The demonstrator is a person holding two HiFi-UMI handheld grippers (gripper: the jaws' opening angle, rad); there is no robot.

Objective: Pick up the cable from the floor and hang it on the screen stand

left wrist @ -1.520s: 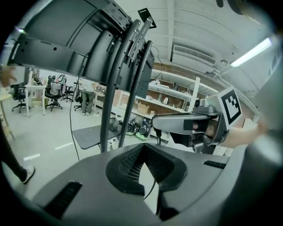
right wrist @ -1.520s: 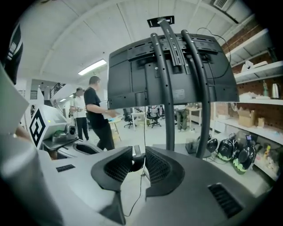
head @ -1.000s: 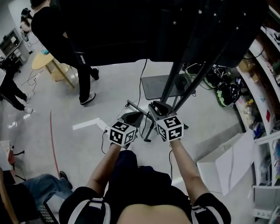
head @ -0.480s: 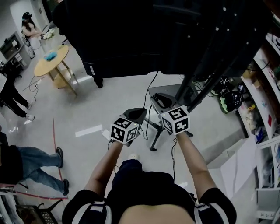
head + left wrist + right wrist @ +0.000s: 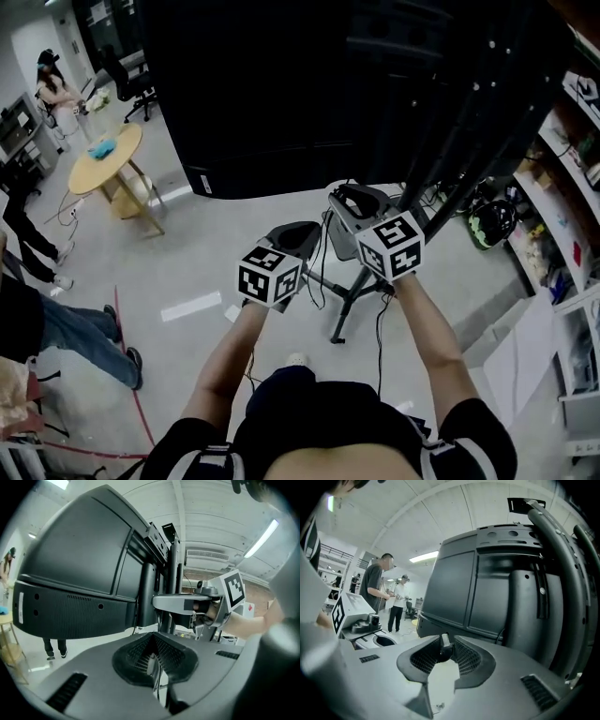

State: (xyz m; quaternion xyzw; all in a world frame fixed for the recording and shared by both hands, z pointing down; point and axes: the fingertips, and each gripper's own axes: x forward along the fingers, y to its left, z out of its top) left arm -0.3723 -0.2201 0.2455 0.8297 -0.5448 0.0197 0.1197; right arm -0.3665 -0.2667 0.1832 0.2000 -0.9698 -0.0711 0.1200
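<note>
The big black screen stands on its dark stand, just ahead of both raised grippers. My left gripper is shut on a thin black cable that hangs down from it toward the floor. In the left gripper view, the cable runs down between the closed pads of the left gripper. The right gripper is higher and closer to the stand posts. In the right gripper view, the right gripper pinches the cable's dark end piece against the screen's back.
A round wooden table stands at the far left, with people around it. Cluttered shelves line the right side, with a helmet and a pale box on the floor there. The stand's legs spread just in front of my feet.
Both grippers have risen and moved forward toward the screen, still holding the cable. The head view has tilted up, so more of the screen's back and the round table shows.
</note>
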